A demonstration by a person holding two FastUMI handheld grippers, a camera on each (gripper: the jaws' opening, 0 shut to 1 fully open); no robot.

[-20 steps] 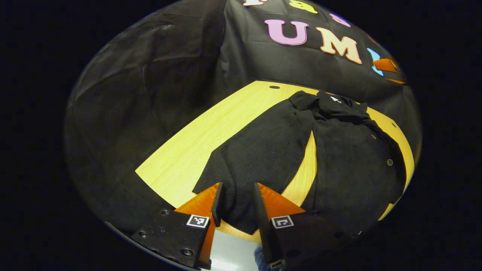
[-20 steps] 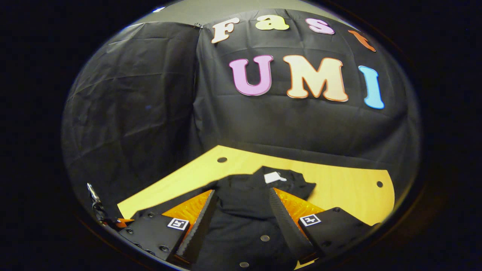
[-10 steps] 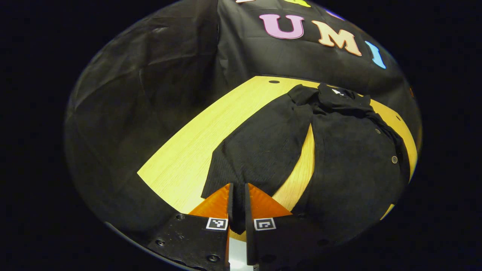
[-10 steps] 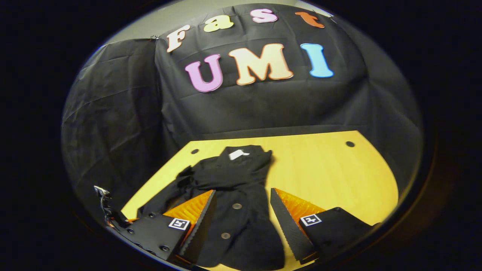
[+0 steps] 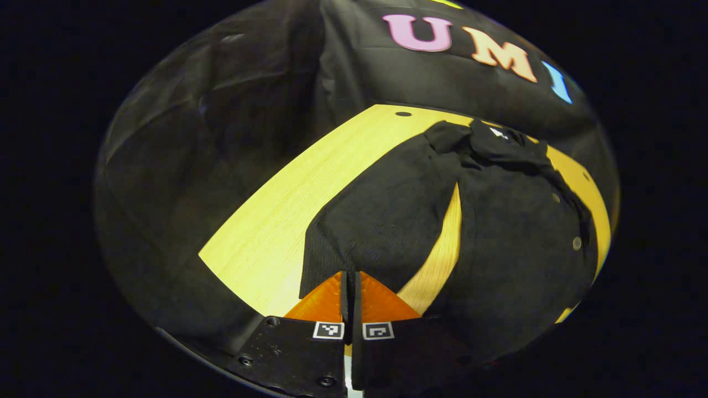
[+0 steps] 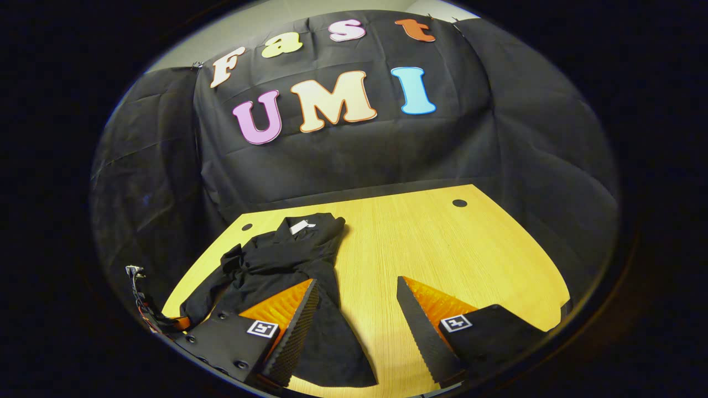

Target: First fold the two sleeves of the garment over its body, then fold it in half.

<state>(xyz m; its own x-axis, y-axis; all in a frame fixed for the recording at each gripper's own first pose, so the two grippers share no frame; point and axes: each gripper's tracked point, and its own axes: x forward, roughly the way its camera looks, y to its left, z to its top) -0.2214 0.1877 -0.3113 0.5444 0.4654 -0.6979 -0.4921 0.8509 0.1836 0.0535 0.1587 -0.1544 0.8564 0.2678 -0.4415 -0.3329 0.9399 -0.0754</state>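
Left gripper view: the left tool (image 5: 350, 287) has its two fingers pressed almost together on the cuff end of one sleeve (image 5: 381, 215) of the black garment (image 5: 514, 243). That sleeve stretches away straight ahead of the tool on the yellow worktop (image 5: 276, 232), with a strip of bare wood between it and the body ahead to the right. My reading is that the first fold has only just been gripped: this sleeve is not yet over the body, and the halving remains. One sleeve is plain here.

Right gripper view: the right tool (image 6: 354, 315) is spread wide and holds nothing. The garment (image 6: 287, 260) lies ahead and to its left, its hem reaching between the fingers, collar farthest away. I count one garment, one worktop (image 6: 442, 249), two tools. The second sleeve cannot be made out.
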